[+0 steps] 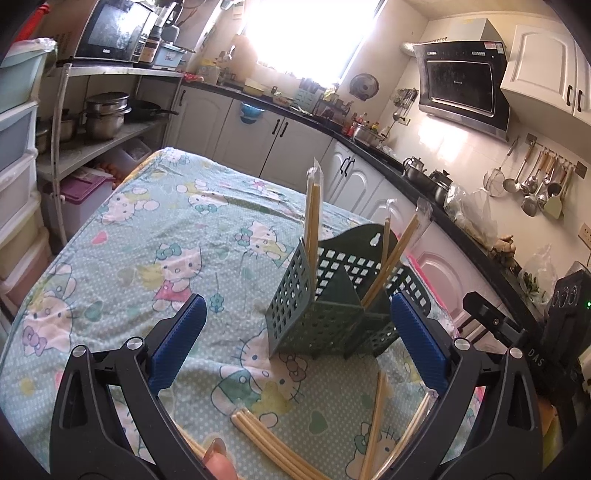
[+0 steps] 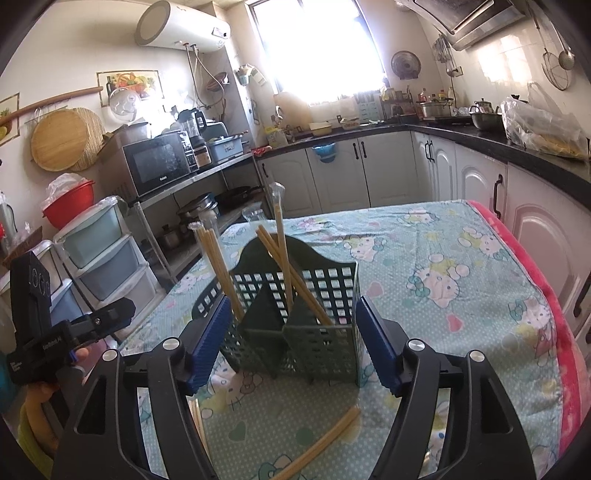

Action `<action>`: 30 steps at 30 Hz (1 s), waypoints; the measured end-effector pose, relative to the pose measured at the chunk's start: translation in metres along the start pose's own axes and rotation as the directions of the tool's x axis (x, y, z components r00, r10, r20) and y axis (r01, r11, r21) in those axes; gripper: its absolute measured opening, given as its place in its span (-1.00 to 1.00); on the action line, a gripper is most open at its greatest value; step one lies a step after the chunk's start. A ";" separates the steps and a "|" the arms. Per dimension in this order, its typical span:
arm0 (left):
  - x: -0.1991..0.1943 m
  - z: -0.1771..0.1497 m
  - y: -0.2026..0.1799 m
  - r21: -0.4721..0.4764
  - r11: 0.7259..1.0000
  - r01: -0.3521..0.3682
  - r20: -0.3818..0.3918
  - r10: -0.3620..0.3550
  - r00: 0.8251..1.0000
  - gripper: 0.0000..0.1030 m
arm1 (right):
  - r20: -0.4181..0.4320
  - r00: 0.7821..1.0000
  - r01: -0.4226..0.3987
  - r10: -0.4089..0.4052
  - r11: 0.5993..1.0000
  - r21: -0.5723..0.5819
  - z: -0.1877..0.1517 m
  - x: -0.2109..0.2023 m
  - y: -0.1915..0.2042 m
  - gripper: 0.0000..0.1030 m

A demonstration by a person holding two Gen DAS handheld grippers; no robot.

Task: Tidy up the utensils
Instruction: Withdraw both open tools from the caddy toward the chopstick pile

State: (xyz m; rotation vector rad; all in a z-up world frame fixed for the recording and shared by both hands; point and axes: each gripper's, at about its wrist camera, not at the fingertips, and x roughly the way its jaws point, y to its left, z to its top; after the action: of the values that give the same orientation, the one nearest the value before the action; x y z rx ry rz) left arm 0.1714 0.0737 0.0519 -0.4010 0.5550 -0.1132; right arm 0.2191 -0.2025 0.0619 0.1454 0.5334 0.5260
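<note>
While looking through the left wrist camera: saw the left gripper spread as wide as it goes, nothing clamped between the blue pads. Had the green holder standing just ahead, nearer the right-hand pad, with wrapped chopstick pairs poking up out of its compartments. Also caught loose chopsticks lying on the cartoon-cat tablecloth below the jaws, a fingertip at the bottom edge, plus the range hood and hanging ladles on the wall.

Over on the right wrist camera: found the right gripper partly open, gripping nothing, holder sitting ahead between the two pads, untouched as far as could be told. Picked up one loose pair on the cloth under the jaws, the other gripper at far left, and only here the water heater, microwave and plastic drawers.
</note>
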 end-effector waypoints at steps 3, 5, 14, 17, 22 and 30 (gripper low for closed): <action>0.000 -0.005 0.000 -0.003 1.000 0.001 -0.015 -0.001 1.000 0.79 | -0.014 1.000 0.004 -0.003 1.000 0.003 -0.007 -0.001 -0.001 0.31; 0.000 -0.009 0.001 -0.003 1.000 -0.001 -0.025 0.001 1.000 0.79 | -0.022 1.000 0.006 -0.006 1.000 0.005 -0.011 -0.002 -0.002 0.31; 0.000 -0.023 0.006 -0.013 1.000 -0.003 -0.063 0.003 0.998 0.79 | -0.061 0.998 0.016 -0.015 1.000 0.013 -0.029 -0.006 -0.005 0.31; -0.001 -0.028 0.008 -0.021 1.000 -0.003 -0.074 0.002 0.997 0.79 | -0.069 0.998 0.015 -0.014 1.000 0.017 -0.033 -0.008 -0.005 0.31; -0.003 -0.035 0.009 -0.019 1.000 -0.009 -0.090 0.007 0.996 0.79 | -0.082 0.997 0.016 -0.015 1.000 0.017 -0.042 -0.012 -0.005 0.31; -0.003 -0.047 0.012 -0.021 1.000 -0.016 -0.121 0.014 0.993 0.79 | -0.107 0.994 0.019 -0.016 0.999 0.026 -0.056 -0.018 -0.004 0.31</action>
State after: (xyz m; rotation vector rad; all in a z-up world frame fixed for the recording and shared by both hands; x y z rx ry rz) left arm 0.1441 0.0690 0.0124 -0.4131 0.6793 -0.1176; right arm 0.1786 -0.2153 0.0205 0.1384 0.6455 0.5115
